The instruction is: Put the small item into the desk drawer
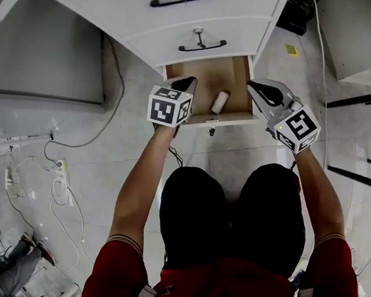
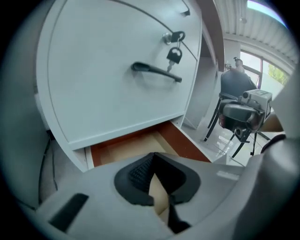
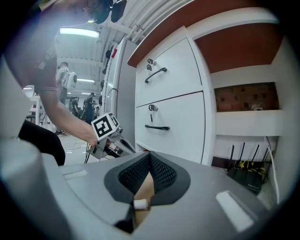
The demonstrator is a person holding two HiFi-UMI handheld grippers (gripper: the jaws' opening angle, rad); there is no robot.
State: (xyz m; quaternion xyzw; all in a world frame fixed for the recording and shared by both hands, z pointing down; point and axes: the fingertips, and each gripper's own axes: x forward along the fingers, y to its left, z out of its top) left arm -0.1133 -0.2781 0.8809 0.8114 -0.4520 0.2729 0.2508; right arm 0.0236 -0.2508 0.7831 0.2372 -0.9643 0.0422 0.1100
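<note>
Left gripper point(image 1: 184, 82), jaws closed together on nothing, held over the left edge of the open bottom drawer point(image 1: 202, 80); right gripper point(image 1: 256, 87) likewise clenched and empty at the right edge. The small item point(image 1: 220, 102) (a pale cylinder) lies loose on the drawer floor between them.

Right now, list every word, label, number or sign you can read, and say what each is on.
No readable text anywhere.
Left gripper cube: black-and-white square marker, no letters.
Right gripper cube: same kind of marker, no letters.
Yellow floor sticker: too small to read.
</note>
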